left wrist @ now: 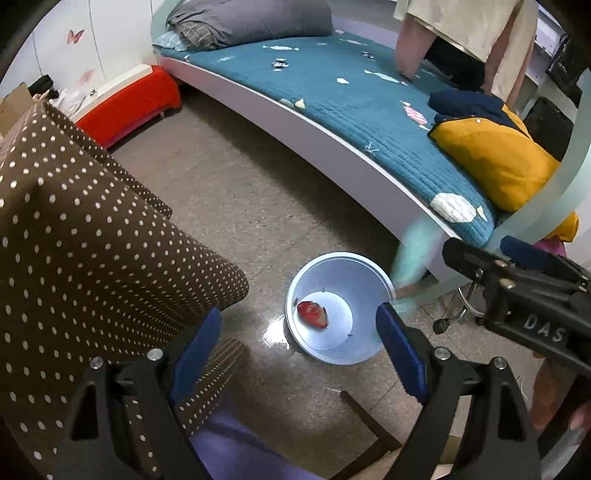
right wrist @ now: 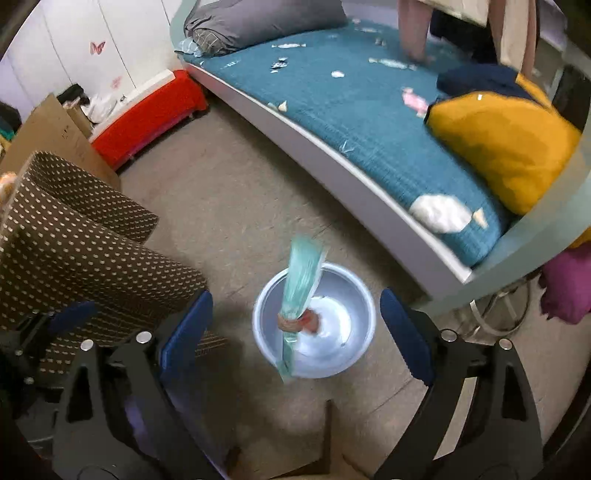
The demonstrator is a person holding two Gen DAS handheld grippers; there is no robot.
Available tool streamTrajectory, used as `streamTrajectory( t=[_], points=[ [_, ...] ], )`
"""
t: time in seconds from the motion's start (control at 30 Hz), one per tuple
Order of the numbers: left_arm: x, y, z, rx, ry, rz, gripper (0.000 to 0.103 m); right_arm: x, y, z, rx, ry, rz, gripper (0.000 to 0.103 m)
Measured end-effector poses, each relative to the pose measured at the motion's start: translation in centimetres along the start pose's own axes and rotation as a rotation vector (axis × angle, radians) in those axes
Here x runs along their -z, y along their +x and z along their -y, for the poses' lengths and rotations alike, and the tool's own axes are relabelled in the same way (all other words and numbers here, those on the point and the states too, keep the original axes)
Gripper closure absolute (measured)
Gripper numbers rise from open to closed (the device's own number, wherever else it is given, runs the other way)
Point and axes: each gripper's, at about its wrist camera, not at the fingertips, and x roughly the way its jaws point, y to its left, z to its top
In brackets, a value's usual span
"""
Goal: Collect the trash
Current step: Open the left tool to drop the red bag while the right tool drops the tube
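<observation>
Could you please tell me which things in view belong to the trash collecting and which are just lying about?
Job:
- round pale blue plastic bowl
- red wrapper
- blurred teal wrapper
- scattered scraps on the bed

Lying about:
- mustard yellow cushion
- grey pillow
- red bench

A blurred teal plastic wrapper [right wrist: 301, 284] hangs over the pale blue round plastic basin [right wrist: 266, 354], between the right gripper's [right wrist: 295, 325] wide-apart blue-padded fingers [right wrist: 404, 336].

Blurred teal wrapper [right wrist: 301, 273] over pale-blue bowl [right wrist: 354, 354]; red scrap [left wrist: 312, 314] inside.
</observation>
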Motion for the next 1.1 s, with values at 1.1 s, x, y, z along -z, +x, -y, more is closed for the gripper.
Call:
streamTrajectory(
  t=[1.1],
  points=[
    [3.3,-6.4,1.6,0.008,0.044,0.114,0.017,5.3,-5.9,1.1,0.009,0.013,0.038,0.013]
  ],
)
